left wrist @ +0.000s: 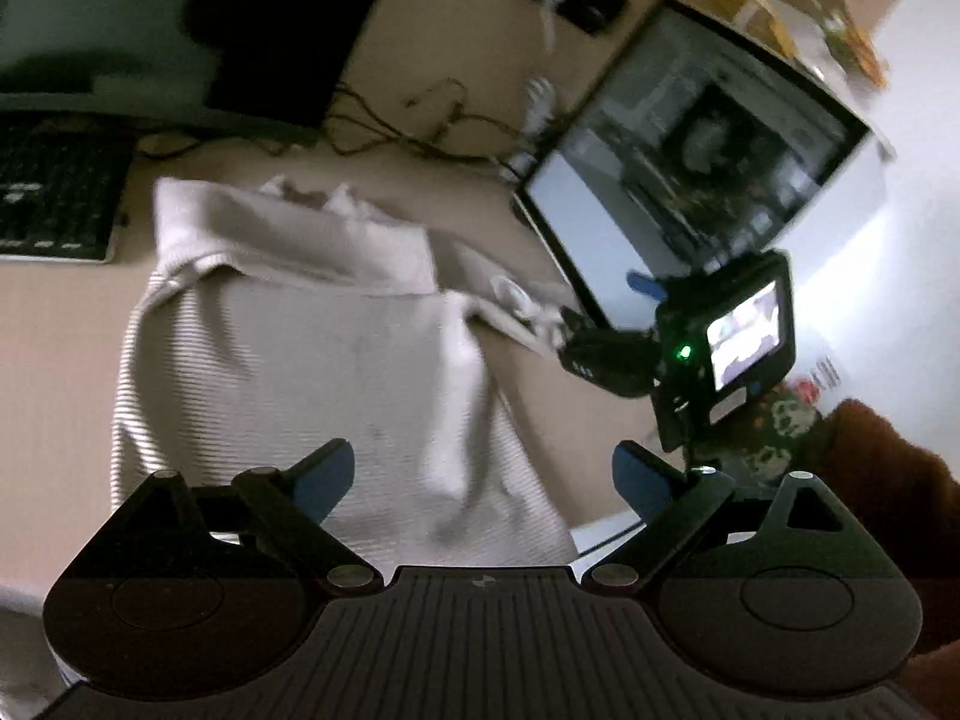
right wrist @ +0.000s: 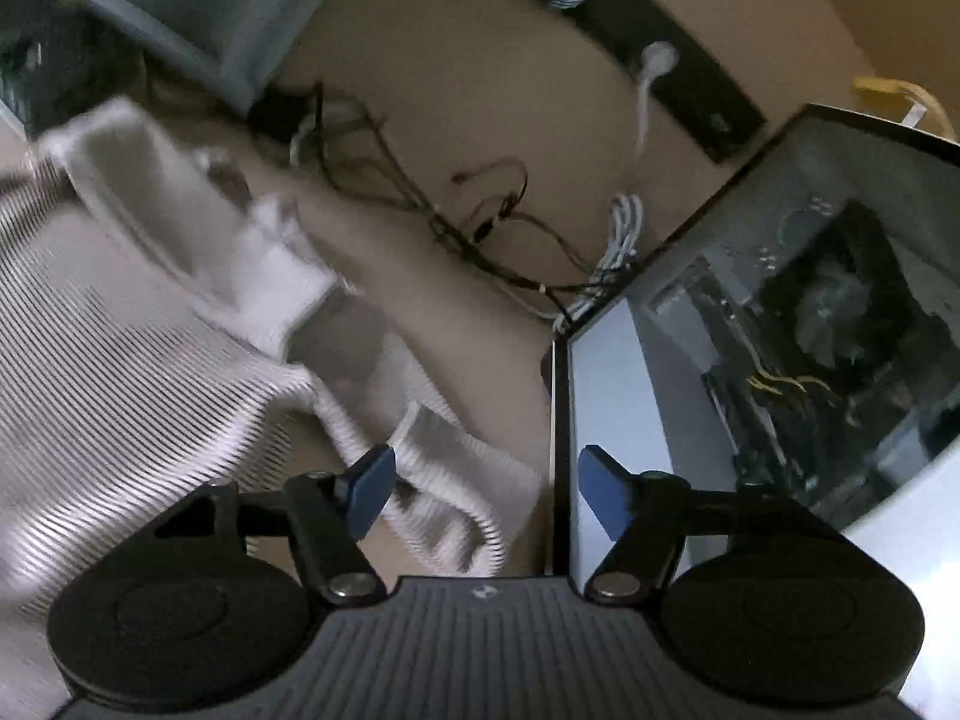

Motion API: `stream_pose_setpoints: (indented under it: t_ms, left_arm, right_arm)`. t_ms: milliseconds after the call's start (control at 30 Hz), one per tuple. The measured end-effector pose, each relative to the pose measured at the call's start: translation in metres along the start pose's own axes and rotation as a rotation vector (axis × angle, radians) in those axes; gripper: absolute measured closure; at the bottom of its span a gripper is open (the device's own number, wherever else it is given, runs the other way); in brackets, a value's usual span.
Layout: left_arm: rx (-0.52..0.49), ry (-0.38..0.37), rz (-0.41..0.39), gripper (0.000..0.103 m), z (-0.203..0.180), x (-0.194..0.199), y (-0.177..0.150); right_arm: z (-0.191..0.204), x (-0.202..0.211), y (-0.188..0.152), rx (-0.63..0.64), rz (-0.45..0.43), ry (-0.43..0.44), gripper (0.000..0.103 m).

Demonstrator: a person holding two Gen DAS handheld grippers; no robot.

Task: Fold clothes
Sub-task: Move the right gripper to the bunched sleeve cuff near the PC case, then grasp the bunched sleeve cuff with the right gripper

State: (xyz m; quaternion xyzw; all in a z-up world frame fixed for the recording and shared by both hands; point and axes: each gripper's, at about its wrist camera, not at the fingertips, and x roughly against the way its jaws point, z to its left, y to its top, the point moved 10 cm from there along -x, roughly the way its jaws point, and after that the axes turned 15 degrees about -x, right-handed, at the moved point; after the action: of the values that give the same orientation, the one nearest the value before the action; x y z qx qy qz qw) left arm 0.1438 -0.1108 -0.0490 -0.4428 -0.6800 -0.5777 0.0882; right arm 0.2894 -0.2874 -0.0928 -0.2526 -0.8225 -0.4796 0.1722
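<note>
A pale striped shirt lies rumpled on the tan desk, between the keyboard and the computer case; the left gripper hangs over its near edge, fingers apart and empty; the right gripper hovers above a sleeve beside the case, fingers spread, gripping nothing; cables tangle behind.
</note>
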Motion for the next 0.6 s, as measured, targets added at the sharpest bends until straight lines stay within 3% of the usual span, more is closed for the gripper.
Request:
stream_pose_setpoints:
  t_ms: [167, 300, 400, 600]
  left_arm:
    - [0.063, 0.063, -0.028, 0.007, 0.013, 0.011, -0.002]
    - [0.085, 0.095, -0.026, 0.007, 0.018, 0.013, -0.003]
    - [0.099, 0.112, -0.020, 0.007, 0.020, 0.010, -0.003]
    - [0.104, 0.123, 0.007, 0.006, 0.016, 0.000, -0.003]
  right_arm:
    - [-0.007, -0.040, -0.016, 0.072, 0.056, 0.005, 0.037]
    - [0.005, -0.062, -0.016, 0.142, 0.046, -0.010, 0.039]
    - [0.007, -0.073, -0.015, 0.218, 0.032, -0.041, 0.051]
    - [0.006, -0.092, -0.023, 0.244, 0.049, -0.042, 0.051]
